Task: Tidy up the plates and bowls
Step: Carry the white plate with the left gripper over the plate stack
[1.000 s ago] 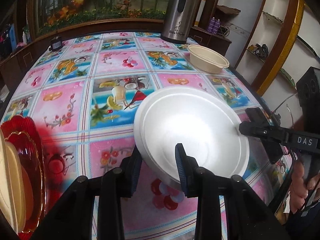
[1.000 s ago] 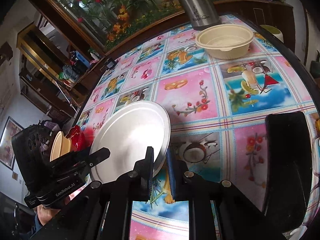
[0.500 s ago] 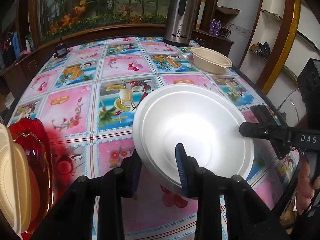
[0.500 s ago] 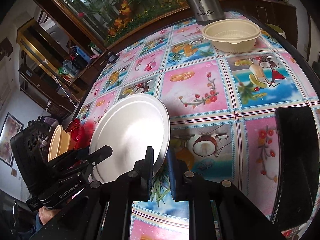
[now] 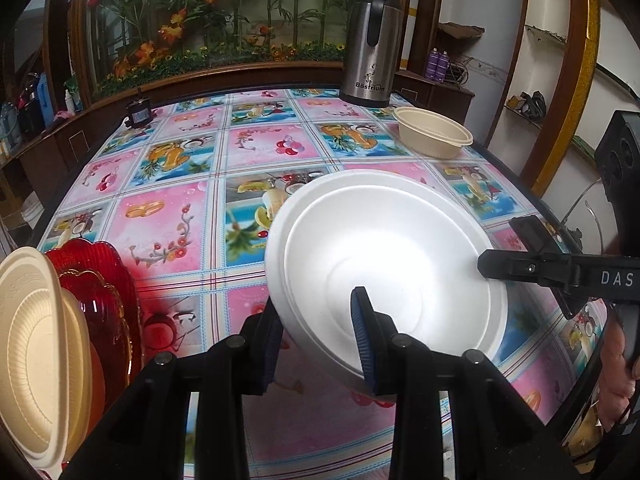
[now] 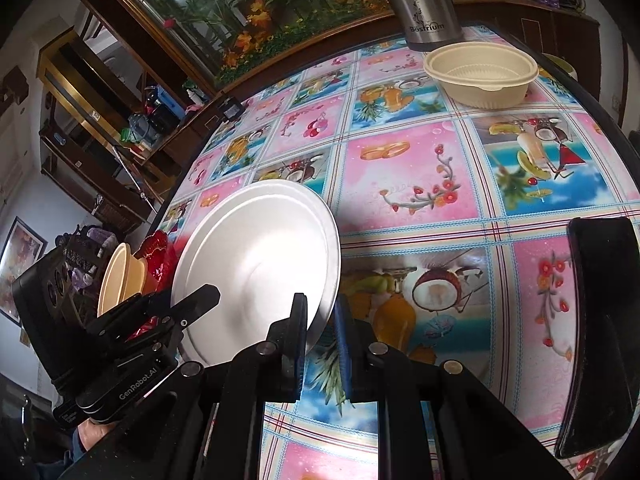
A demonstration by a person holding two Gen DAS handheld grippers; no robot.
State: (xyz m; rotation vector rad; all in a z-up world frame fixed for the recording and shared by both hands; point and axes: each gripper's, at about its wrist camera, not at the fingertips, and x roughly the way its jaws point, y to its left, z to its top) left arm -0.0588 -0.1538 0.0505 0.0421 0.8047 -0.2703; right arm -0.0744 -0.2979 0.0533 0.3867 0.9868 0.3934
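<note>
Foam plate (image 5: pixel 384 264) hangs tilted above the surface (image 5: pixel 168 216), both claws clamped on its rim: left claw (image 5: pixel 316 336) near edge, right claw (image 6: pixel 320 320) opposite. Since a second ago it has tipped more upright (probably bound for the upright cream and red dishes (image 5: pixel 60 332)). Flask (image 5: pixel 372 44) reads "Bostrium".

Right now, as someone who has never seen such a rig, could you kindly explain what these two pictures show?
No robot here: a person holds a two-finger gripper in each hand, each with a fisheye camera looking along its fingers. One picture is from the left gripper, the other from the right gripper. Both are closed on opposite edges of one white plate, tilted above the patterned tablecloth. A cream bowl and steel jug stand farther back. Red plates and cream dishes stand upright at the left.
</note>
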